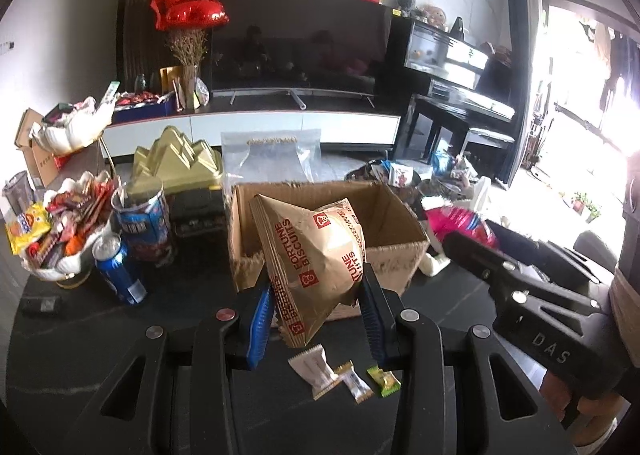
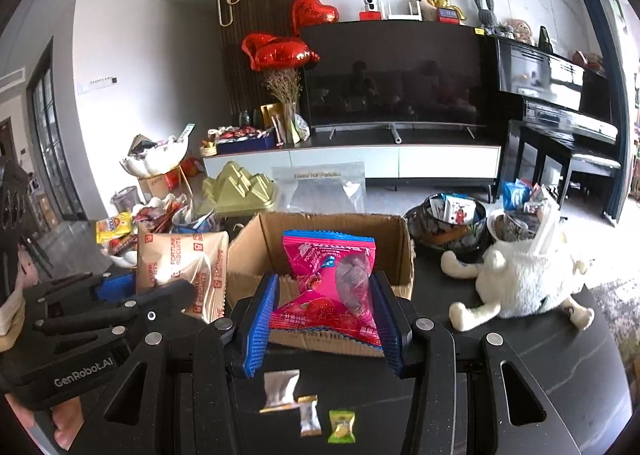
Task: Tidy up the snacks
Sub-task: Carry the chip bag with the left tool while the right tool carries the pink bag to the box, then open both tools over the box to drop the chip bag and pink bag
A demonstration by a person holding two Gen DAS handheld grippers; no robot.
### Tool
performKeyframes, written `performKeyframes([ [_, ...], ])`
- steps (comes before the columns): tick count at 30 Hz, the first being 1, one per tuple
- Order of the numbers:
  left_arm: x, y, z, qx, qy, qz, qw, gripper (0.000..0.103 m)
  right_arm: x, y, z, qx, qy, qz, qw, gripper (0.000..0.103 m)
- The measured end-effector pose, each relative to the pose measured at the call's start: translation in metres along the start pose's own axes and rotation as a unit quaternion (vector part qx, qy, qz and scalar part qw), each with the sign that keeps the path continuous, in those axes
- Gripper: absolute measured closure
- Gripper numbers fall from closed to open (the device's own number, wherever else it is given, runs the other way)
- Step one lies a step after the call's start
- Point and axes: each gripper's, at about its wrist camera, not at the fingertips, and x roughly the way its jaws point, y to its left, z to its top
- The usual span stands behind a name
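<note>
Left claw (image 1: 316,295) clamped on the lower part of a tan Fortune Biscuits bag (image 1: 316,255), pads pressing both sides, bag clear of the tabletop (image 1: 60,355); right claw (image 2: 322,311) clamped likewise on a pink snack pouch (image 2: 332,283); both packs hang just in front of the open cardboard box (image 2: 396,247), near its front wall, not yet over the opening.

Step in hand, as I judge it: carry each pack over the box and let go inside; best to clear the front wall first, bring one claw in at a time so the two do not crowd, and open the jaws only once the pack sits low within the walls; the puffed bags could slip or tip out over the torn rim.

Biscuit bag: long axis near upright, leaning left, sealed top toward the box; pink pouch: long axis upright, crimped top edge up and away from the claw.

Three small wrapped sweets (image 2: 310,413) lie on the tabletop in front of the box, untouched.
</note>
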Motion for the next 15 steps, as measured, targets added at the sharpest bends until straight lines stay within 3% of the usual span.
performKeyframes([
  [15,0.053,0.013,0.049,0.012,0.023,0.01,0.9996,0.064,0.053,-0.007,0.036,-0.016,0.019,0.001,1.0,0.057],
])
